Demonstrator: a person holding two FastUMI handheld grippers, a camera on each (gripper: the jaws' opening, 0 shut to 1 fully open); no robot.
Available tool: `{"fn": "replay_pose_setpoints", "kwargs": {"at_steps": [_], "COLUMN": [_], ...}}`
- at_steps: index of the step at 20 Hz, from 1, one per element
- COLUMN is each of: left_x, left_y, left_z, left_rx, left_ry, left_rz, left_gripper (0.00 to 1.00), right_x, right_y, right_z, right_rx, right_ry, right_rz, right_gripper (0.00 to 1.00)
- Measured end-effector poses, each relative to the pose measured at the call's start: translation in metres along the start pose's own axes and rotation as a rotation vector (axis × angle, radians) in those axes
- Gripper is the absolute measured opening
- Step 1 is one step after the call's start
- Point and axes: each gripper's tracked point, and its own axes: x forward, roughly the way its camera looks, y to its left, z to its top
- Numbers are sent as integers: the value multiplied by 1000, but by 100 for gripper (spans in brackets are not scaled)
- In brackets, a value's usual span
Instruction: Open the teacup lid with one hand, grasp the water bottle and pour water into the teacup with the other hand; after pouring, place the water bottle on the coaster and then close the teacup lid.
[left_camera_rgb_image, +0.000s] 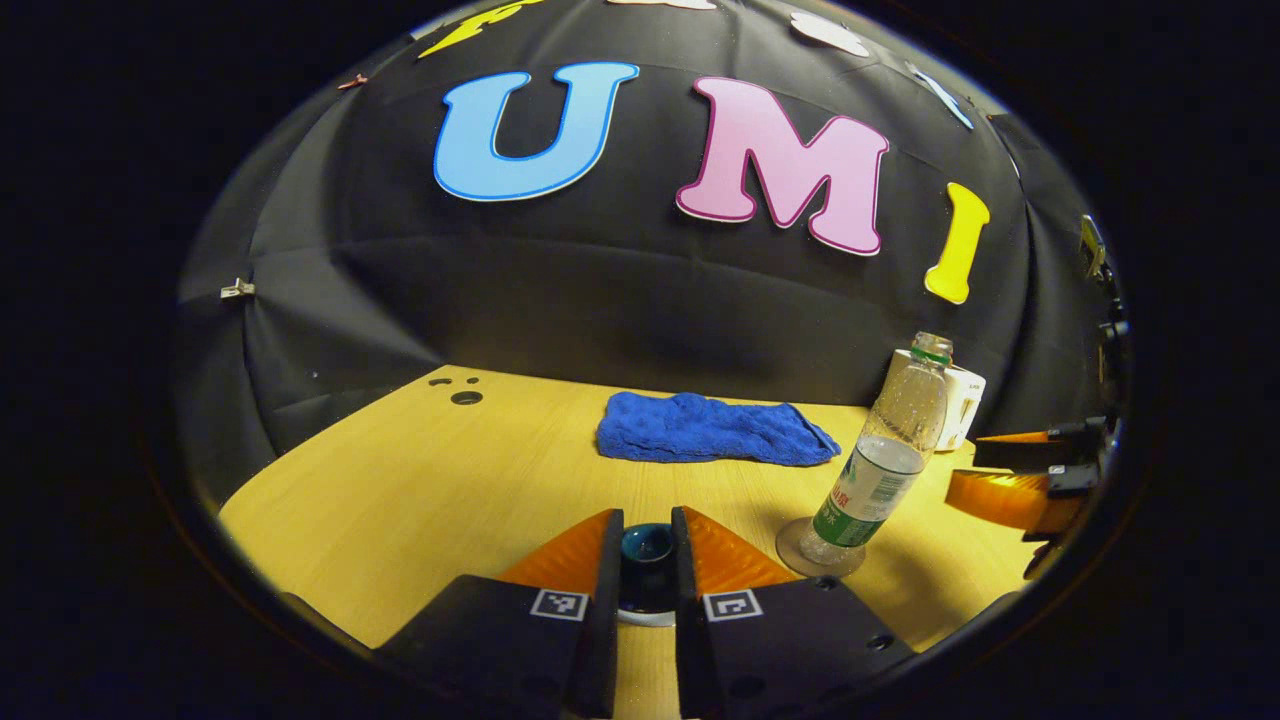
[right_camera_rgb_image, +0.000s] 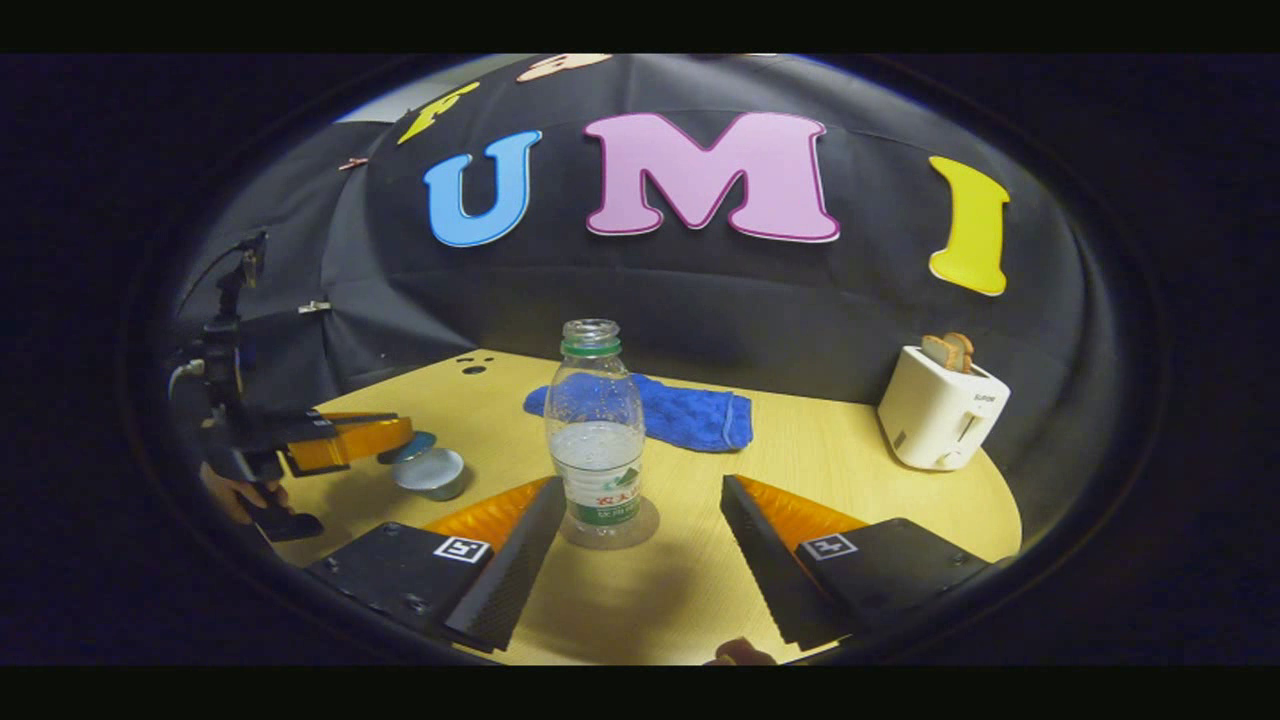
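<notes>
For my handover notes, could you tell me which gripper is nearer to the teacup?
Left. The left gripper has its fingers either side of the teacup's lid. The right gripper is off to the side, open in front of the bottle on its coaster.

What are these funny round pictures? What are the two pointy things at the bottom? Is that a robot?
It's not a robot. A person holds a two-finger claw in each hand, and a small camera rides on each claw. Each picture looks along one claw's fingers, which you see at the bottom.

In the left gripper view, the left claw pinches the knob of the teacup lid. In the right gripper view, the right claw is open. The water bottle stands just ahead on its coaster, with no cap, and nothing is touching it. Far left in that view are the other claw, the person's hand and the teacup.

The wooden table also holds a blue cloth and a white toaster with bread in it.
</notes>
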Motion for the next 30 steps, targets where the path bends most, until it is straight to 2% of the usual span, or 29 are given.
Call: {"fn": "replay_pose_setpoints", "kwargs": {"at_steps": [5,7,8,9,11,12,13,14,15,17,18,19,20,21,22,23,25,30], "left_x": [14,16,17,18,18,18,17,15,10,-2,-11,-22,-35,-49,-66,-83,-116,-174], "left_y": [-3,-3,-3,-4,-2,-2,-2,0,2,3,3,3,3,2,0,-1,-4,-55], "left_z": [-18,-24,-26,-29,-31,-29,-30,-29,-26,-11,-1,10,22,34,50,68,105,182], "left_rx": [20,28,35,39,46,44,44,52,64,81,85,86,89,99,110,133,157,164], "left_ry": [32,48,55,56,58,56,59,62,64,48,38,31,19,10,-6,-28,-78,-173], "left_rz": [3,2,2,-2,0,2,4,15,25,32,34,36,42,50,56,70,114,68], "left_gripper": [28,27,28,28,29,31,29,33,44,66,71,79,82,93,97,98,98,97], "right_x": [-20,-27,-30,-32,-36,-38,-41,-44,-46,-54,-58,-63,-70,-77,-83,-90,-104,-141], "right_y": [-5,3,7,9,15,19,23,24,26,27,28,27,28,30,31,31,32,20], "right_z": [-8,-18,-23,-27,-30,-30,-29,-25,-20,-9,-3,4,11,17,27,38,65,109], "right_rx": [-33,-54,-67,-74,-67,-63,-57,-53,-49,-43,-45,-45,-33,-9,23,57,98,138], "right_ry": [12,31,42,55,72,77,80,80,77,72,69,67,67,72,71,62,24,-88], "right_rz": [-13,17,27,38,58,72,86,89,91,89,86,81,87,97,99,97,86,43], "right_gripper": [96,96,93,96,96,93,96,93,96,96,92,96,96,92,96,93,96,99]}}
